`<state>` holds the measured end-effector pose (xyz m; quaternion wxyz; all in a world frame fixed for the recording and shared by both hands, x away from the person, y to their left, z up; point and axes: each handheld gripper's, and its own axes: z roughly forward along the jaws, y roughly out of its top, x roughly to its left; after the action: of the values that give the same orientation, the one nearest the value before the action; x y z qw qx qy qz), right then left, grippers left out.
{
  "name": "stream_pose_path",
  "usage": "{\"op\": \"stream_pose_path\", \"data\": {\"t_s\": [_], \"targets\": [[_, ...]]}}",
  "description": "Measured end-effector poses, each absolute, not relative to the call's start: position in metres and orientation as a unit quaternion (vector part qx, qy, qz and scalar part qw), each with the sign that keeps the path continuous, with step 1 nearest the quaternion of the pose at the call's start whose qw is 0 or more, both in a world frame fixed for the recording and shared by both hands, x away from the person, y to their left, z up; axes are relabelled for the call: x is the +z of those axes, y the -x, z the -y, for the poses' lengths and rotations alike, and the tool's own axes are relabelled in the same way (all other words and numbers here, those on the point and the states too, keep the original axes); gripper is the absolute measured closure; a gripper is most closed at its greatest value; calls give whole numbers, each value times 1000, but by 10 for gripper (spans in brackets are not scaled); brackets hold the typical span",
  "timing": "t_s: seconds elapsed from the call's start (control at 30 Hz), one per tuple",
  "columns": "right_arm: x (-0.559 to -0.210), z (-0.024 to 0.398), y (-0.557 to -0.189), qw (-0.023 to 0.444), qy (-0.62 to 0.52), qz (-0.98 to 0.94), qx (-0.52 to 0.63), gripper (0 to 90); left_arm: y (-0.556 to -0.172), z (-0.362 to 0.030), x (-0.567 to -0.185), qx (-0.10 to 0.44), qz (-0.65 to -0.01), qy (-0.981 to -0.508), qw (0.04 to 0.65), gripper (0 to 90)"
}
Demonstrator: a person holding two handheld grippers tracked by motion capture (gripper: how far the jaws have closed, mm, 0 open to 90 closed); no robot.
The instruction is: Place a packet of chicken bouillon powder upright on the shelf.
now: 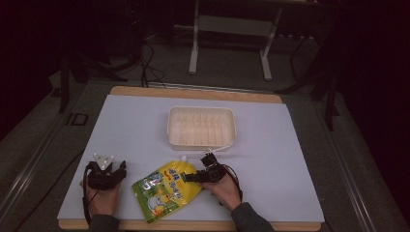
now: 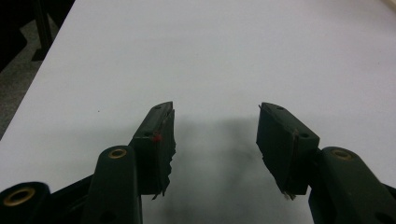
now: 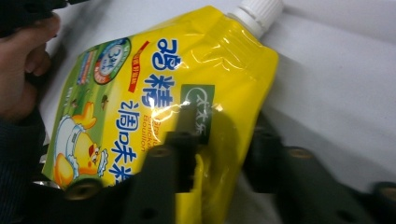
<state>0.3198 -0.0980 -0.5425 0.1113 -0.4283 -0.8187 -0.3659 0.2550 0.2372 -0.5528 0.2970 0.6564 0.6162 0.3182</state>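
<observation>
A yellow spouted pouch (image 1: 164,189) with a duck picture and a white cap (image 1: 183,157) lies at the table's front, between the two hands. My right gripper (image 1: 186,178) meets its right edge. In the right gripper view one jaw lies on the printed face of the pouch (image 3: 154,93) and the other sits just past its edge, so the right gripper (image 3: 226,126) is shut on that side below the cap (image 3: 257,11). My left gripper (image 1: 121,168) rests left of the pouch, apart from it. In its own view the left gripper (image 2: 215,116) stands open over bare table.
A cream plastic tray (image 1: 201,110) with ribbed compartments sits at the table's middle, beyond the pouch. The white tabletop (image 1: 145,125) has a wooden border. The person's left hand (image 3: 18,70) is beyond the pouch in the right gripper view. Dark floor, cables and a stand lie behind.
</observation>
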Motion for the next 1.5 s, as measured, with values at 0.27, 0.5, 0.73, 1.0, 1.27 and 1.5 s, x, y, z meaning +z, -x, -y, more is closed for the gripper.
{"op": "stream_pose_path", "data": {"t_s": [0.27, 0.5, 0.73, 1.0, 1.27, 1.5], "targets": [[-535, 94, -321, 118, 426, 815, -374, 900, -255, -237, -553, 318, -616, -656, 298, 465], [-512, 93, -318, 106, 408, 815, -399, 900, -254, -237, -553, 322, -616, -654, 298, 465], [-494, 92, -317, 99, 400, 812, -413, 900, -254, -237, -553, 323, -617, -653, 298, 466], [-473, 92, -316, 91, 385, 812, -429, 900, -254, -237, -553, 322, -617, -653, 297, 466], [-451, 93, -315, 73, 380, 804, -452, 900, -254, -237, -553, 323, -618, -651, 299, 466], [-434, 92, -314, 69, 374, 798, -467, 900, -254, -237, -553, 323, -619, -651, 299, 465]]}}
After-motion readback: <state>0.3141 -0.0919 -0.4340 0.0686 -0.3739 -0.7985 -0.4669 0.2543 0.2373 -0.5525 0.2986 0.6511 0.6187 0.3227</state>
